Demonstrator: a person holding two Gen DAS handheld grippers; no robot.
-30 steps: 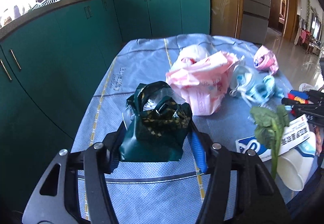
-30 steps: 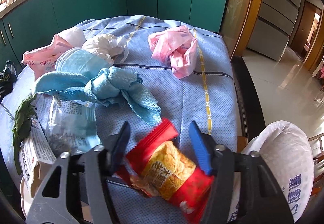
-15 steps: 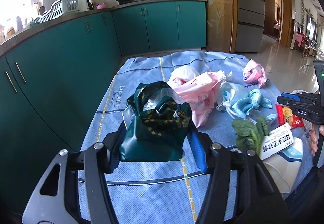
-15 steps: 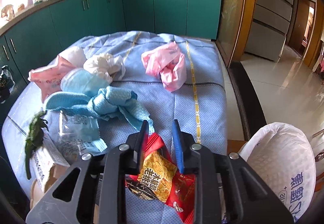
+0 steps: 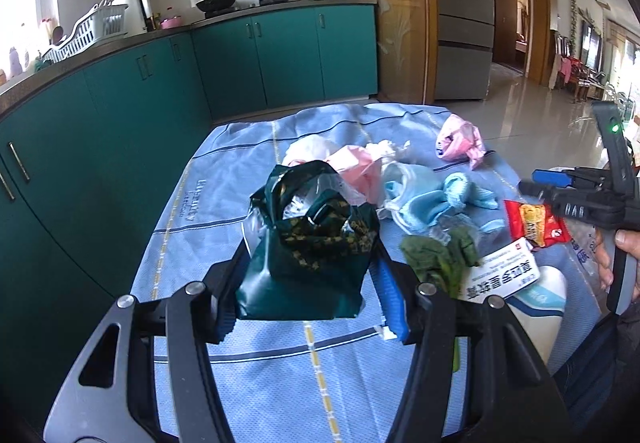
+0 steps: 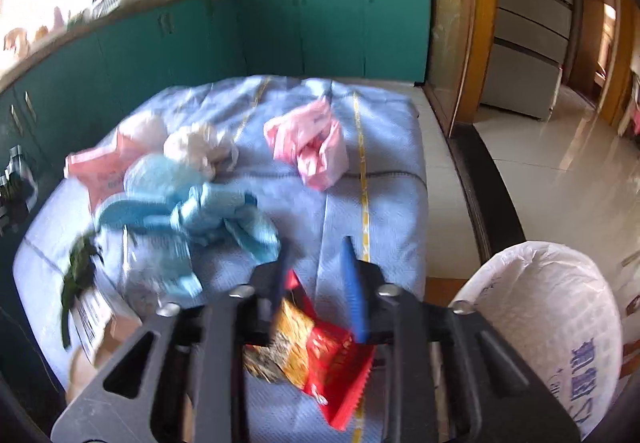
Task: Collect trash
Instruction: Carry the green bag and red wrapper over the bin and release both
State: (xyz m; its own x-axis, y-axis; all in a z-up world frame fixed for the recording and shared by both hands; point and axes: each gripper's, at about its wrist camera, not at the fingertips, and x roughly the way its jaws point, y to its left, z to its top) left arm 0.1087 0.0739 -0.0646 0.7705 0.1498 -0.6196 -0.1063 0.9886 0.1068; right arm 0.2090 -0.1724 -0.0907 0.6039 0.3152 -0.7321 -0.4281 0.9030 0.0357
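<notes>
A dark green plastic bag (image 5: pixel 304 263) stuffed with wrappers sits between the fingers of my left gripper (image 5: pixel 310 275), which is shut on it just above the blue tablecloth (image 5: pixel 240 363). A red and yellow snack packet (image 6: pixel 316 347) lies slanted under and between the fingers of my right gripper (image 6: pixel 316 247). Those jaws are opening and the pads stand apart from the packet. In the left wrist view the right gripper (image 5: pixel 532 181) hovers at the table's right edge over the same packet (image 5: pixel 534 223), held by a person's hand (image 5: pixel 624 243).
A pink bag (image 6: pixel 312 151), blue cloths (image 6: pixel 200 211), a white crumpled bag (image 6: pixel 200 151), a green leaf (image 6: pixel 80 267) and a white carton (image 5: pixel 504 275) litter the table. A white sack (image 6: pixel 540 323) stands at the right. Teal cabinets (image 5: pixel 120 123) run along the left.
The right gripper closed narrowly on the snack packet, then spread its jaws wide again. The left gripper kept its hold and rose a little with the green bag.
</notes>
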